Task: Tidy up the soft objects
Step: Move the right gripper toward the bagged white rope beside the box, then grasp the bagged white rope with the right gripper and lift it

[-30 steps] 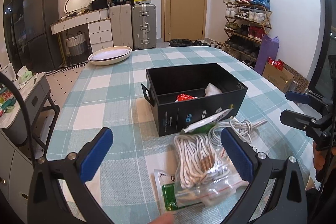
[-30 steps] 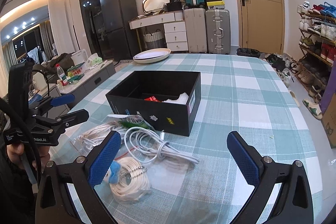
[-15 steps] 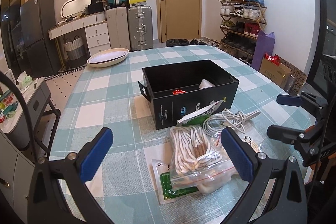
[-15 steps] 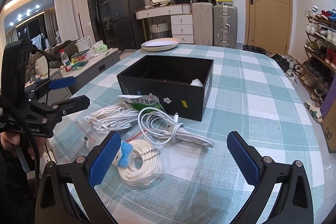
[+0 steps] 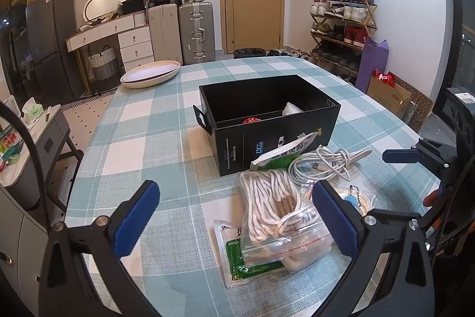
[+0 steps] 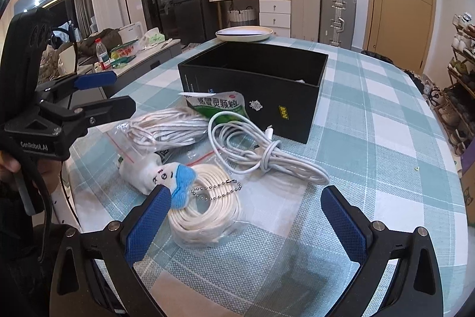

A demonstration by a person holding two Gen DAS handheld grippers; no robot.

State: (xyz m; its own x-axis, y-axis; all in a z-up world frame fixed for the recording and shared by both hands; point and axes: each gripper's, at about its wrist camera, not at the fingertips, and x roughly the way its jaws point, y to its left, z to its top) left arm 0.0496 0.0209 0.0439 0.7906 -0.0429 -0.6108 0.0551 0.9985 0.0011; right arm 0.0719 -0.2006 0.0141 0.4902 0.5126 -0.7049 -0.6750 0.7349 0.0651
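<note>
A black open box (image 5: 268, 121) (image 6: 255, 88) stands mid-table with a red packet (image 5: 251, 120) and a white soft item (image 5: 292, 109) inside. In front of it lie a bagged white rope (image 5: 276, 210) (image 6: 166, 128), a green medicine sachet (image 5: 285, 152) (image 6: 219, 104), a white cable (image 5: 323, 165) (image 6: 261, 150), a coiled white cord (image 6: 207, 216) and a small plush keychain (image 6: 163, 177). My left gripper (image 5: 234, 216) is open above the bagged rope. My right gripper (image 6: 246, 222) is open above the coiled cord.
A second flat green sachet (image 5: 237, 254) lies under the rope bag. A white oval plate (image 5: 150, 75) (image 6: 245, 33) sits at the table's far edge. The checked tablecloth (image 5: 142, 144) covers the table. Suitcases, drawers and a shoe rack stand beyond.
Both grippers have drawn back and lowered toward the pile in front of the box. Both stay open. The objects have not moved.
</note>
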